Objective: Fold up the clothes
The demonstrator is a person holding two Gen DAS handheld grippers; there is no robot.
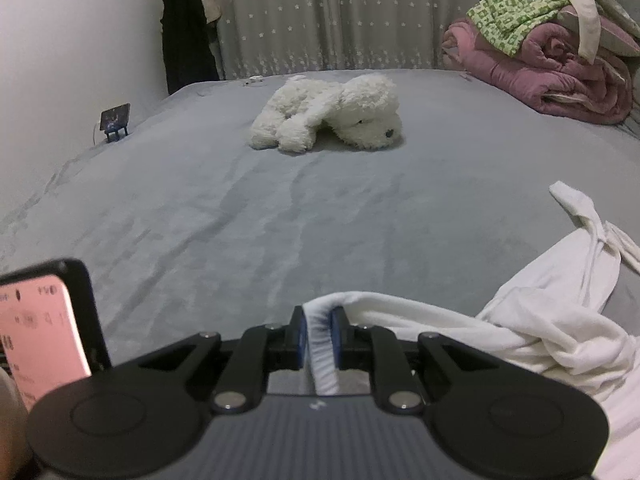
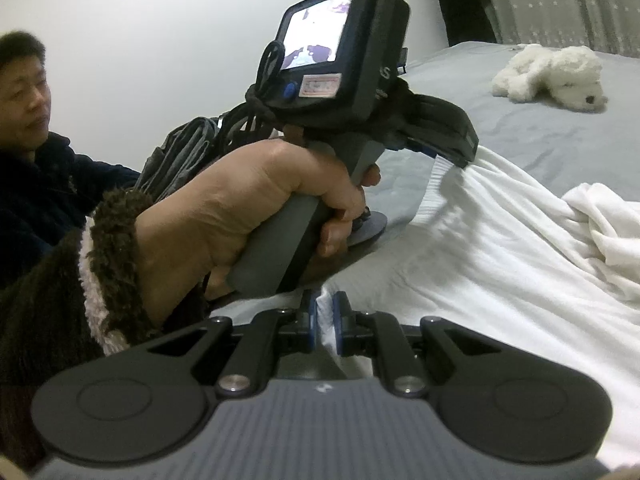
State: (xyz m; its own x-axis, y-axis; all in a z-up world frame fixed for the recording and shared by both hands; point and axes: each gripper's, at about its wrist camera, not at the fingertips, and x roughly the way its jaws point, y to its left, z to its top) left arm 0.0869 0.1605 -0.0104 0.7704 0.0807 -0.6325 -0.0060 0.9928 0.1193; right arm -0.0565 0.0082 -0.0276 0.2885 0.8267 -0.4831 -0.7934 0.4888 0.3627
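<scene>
A white garment [image 1: 532, 320] lies bunched on the grey bed [image 1: 280, 208], trailing off to the right in the left wrist view. My left gripper [image 1: 320, 322] is shut on a ribbed white edge of it, which runs back between the blue pads. In the right wrist view the same white garment [image 2: 500, 260] spreads over the bed to the right. My right gripper [image 2: 325, 316] is shut on another edge of it. The left gripper [image 2: 460, 156], held in a person's hand [image 2: 248, 208], shows there pinching the cloth higher up.
A white plush dog [image 1: 332, 114] lies mid-bed. A pile of pink quilt and clothes [image 1: 552, 48] sits at the far right. A small stand with a card [image 1: 115, 118] is at the bed's left edge. A phone screen [image 1: 36, 336] sits low left. Curtains [image 1: 320, 12] hang behind.
</scene>
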